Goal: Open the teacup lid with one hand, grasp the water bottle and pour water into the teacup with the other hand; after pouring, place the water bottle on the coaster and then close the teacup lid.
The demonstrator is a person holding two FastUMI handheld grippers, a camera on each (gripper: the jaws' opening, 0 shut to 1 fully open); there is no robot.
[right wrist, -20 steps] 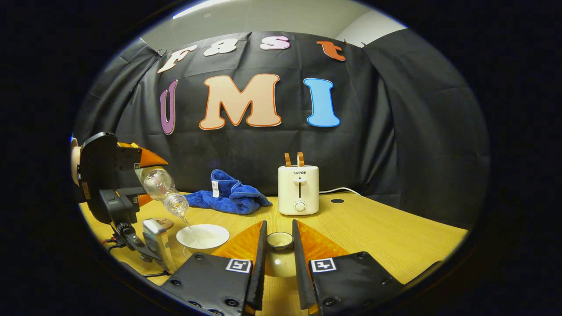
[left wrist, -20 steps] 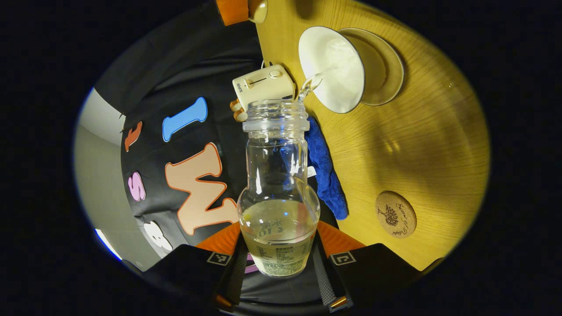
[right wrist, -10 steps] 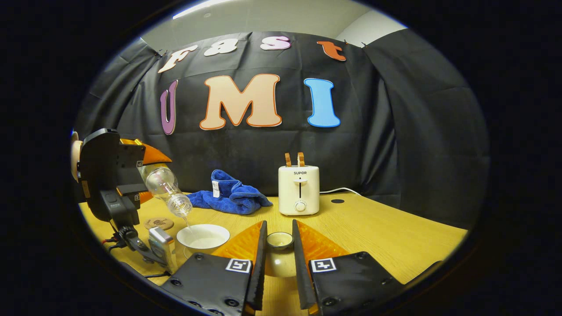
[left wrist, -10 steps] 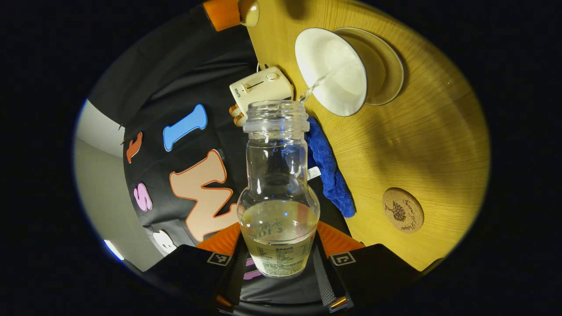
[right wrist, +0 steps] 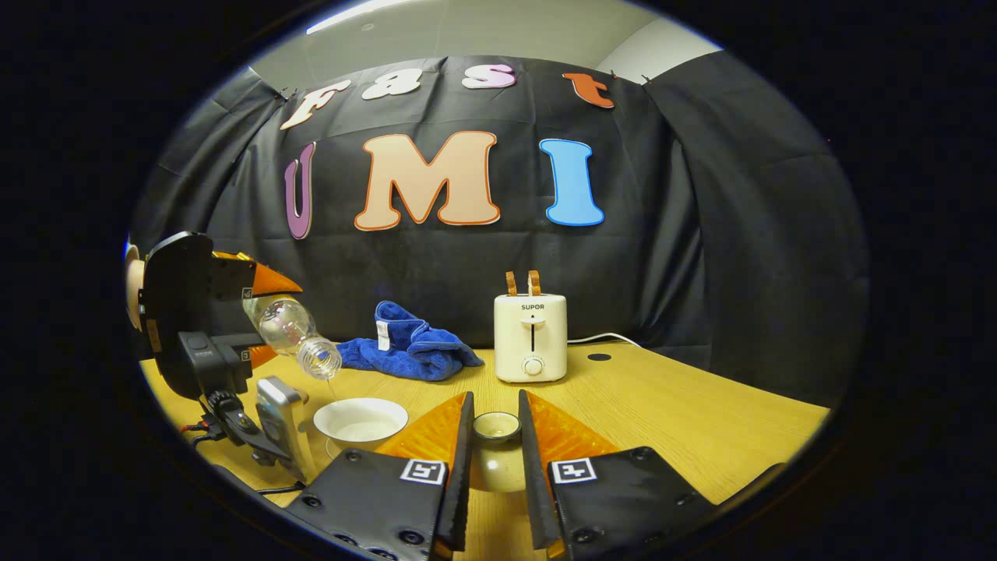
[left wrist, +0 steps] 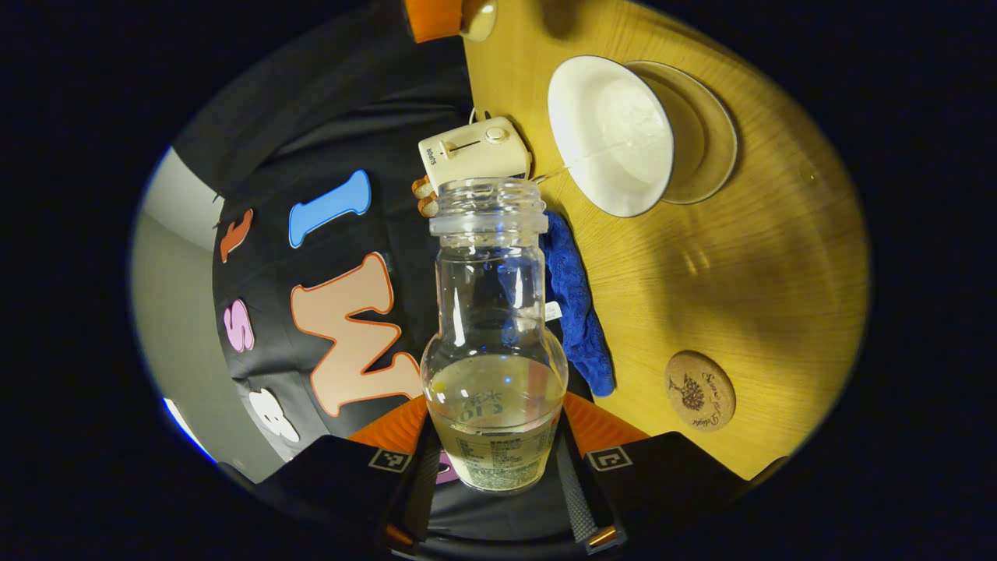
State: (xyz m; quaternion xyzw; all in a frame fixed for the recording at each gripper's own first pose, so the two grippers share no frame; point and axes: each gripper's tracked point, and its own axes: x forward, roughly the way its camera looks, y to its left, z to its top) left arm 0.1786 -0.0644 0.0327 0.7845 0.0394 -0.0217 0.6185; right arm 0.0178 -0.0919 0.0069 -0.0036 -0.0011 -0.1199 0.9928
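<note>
A clear water bottle (left wrist: 494, 327), about a third full, lies tilted between the fingers of my left gripper (left wrist: 496, 427), which is shut on its base. A thin thread of water runs from its mouth to the white teacup (left wrist: 611, 136) on its saucer (left wrist: 716, 148). The cork coaster (left wrist: 700, 391) lies bare to the lower right. In the right gripper view, my right gripper (right wrist: 495, 421) is shut on the knob of the teacup lid (right wrist: 497, 467), held just above the table. To its left stand the open teacup (right wrist: 361, 421) and the left gripper (right wrist: 261, 315) with the bottle (right wrist: 294, 336) above it.
A cream toaster (right wrist: 531, 336) stands at the back of the wooden table (right wrist: 662, 405), its cable trailing right. A crumpled blue towel (right wrist: 413, 347) lies left of it, against the black cloth wall. The toaster (left wrist: 475, 152) and towel (left wrist: 576, 312) sit behind the bottle in the left gripper view.
The bottle's mouth has lifted and the bottle lies flatter. The stream into the cup has thinned from a full pour to a trickle. The right gripper and lid have not moved.
</note>
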